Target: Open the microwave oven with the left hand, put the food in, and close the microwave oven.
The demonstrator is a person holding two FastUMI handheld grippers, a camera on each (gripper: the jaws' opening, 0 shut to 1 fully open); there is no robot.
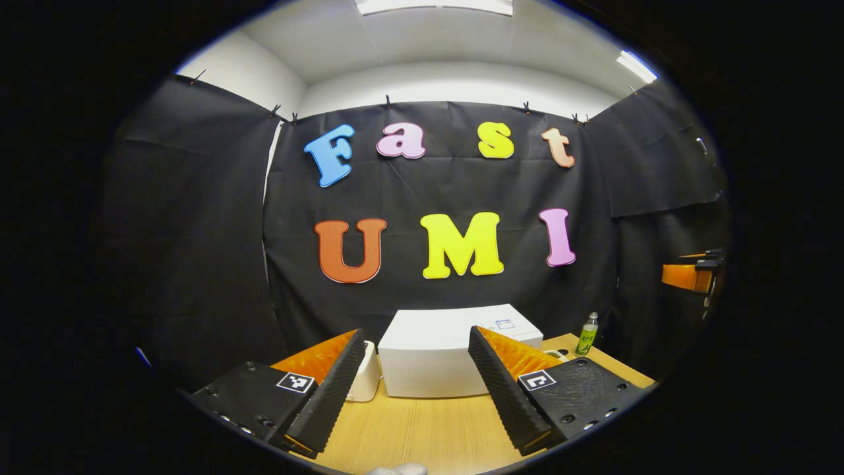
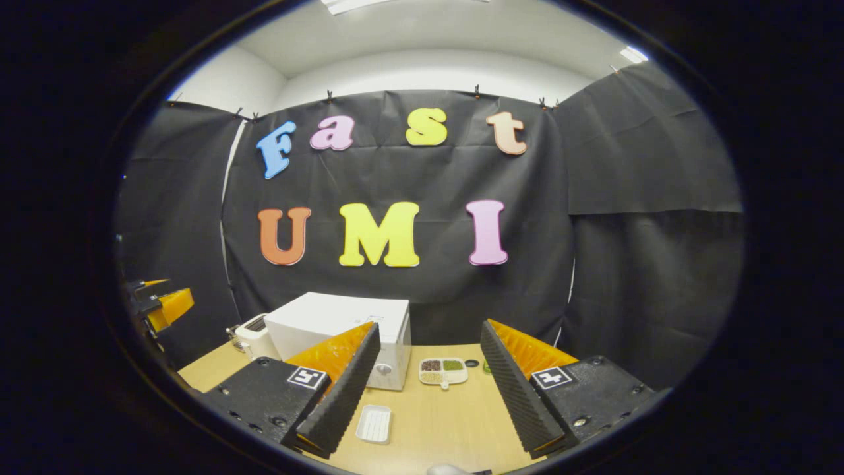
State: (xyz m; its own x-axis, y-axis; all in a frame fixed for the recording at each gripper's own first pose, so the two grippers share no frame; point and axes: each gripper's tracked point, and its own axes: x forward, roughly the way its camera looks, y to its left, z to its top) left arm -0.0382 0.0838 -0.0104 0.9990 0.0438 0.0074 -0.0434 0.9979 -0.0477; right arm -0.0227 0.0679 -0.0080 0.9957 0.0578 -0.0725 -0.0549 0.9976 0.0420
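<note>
1. White and boxy, the microwave oven (image 1: 455, 353) stands shut on the wooden table (image 1: 428, 429), seen straight ahead between my left gripper's (image 1: 415, 389) fingers, which I hold spread wide with nothing between them
2. Beside the oven's left flank in the left gripper view sits a small white appliance (image 1: 366, 379); a green bottle (image 1: 587, 335) stands near the table's far right corner
3. From the right gripper view, my right gripper (image 2: 428, 396) is likewise spread apart and empty, held above the table (image 2: 455, 422)
4. Food waits in a small divided dish (image 2: 443, 371) holding dark, green and pale portions, just beside the microwave oven's (image 2: 343, 330) front corner on the tabletop
5. An empty white ribbed tray (image 2: 374, 423) lies nearer to me, close to my right gripper's left finger (image 2: 343, 396)
6. A small dark ring (image 2: 471, 363) rests just past the dish, and the white appliance (image 2: 254, 336) sits at the oven's far side
7. My other gripper shows at the left edge of the right gripper view, well apart from the oven
</note>
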